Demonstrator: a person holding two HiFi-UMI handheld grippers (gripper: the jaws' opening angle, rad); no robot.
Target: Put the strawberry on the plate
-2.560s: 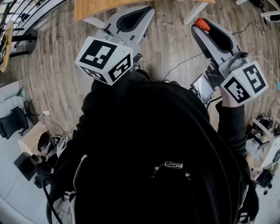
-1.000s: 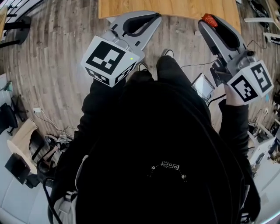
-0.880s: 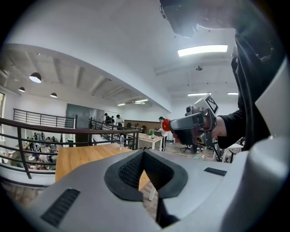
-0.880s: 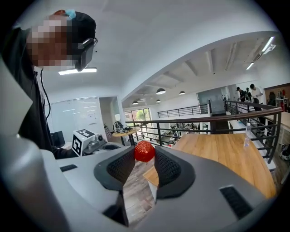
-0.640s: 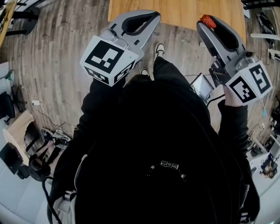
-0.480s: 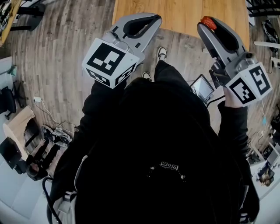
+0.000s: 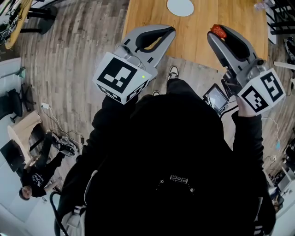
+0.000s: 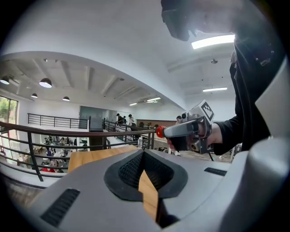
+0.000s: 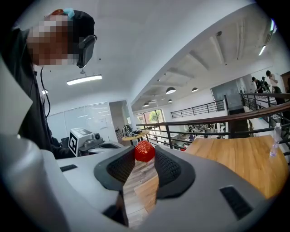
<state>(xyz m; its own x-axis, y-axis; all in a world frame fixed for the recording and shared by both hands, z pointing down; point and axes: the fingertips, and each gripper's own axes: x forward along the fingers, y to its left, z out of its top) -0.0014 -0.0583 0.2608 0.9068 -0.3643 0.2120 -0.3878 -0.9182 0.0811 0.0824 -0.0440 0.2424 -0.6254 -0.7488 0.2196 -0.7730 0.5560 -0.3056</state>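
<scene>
Right hand-held gripper (image 9: 145, 156) pinching strawberry (image 9: 144, 151), plate (image 7: 180, 7) only in head view

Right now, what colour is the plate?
The plate is white; head view shows it best.

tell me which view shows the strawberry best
Right gripper view: the strawberry sits large and centred, pinched at the right gripper's jaw tips. Head view shows it small from above; left gripper view, a distant red dot.
</scene>
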